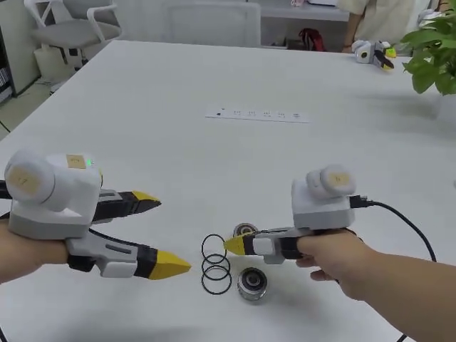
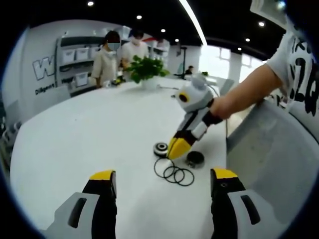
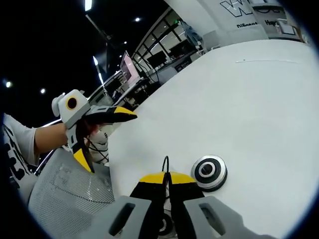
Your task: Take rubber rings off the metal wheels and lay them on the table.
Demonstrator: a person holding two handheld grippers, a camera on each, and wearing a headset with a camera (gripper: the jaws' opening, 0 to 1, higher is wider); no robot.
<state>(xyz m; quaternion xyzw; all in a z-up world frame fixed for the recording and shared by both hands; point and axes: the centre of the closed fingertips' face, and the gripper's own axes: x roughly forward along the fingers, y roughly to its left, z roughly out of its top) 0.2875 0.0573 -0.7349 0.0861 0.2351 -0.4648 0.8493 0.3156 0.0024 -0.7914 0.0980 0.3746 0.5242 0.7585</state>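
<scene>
A rubber ring (image 3: 166, 162) is pinched by the right gripper's (image 1: 232, 246) closed jaws; the left gripper's (image 1: 167, 234) are held apart. The laid rings (image 1: 216, 274) could be scattered by a snagged release.

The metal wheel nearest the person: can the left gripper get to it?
Probably yes. The left gripper is open, and just the flat rubber rings lie between it and the near wheel; it could pass over them. The right gripper, shut on one ring, sits beyond the wheel.
</scene>
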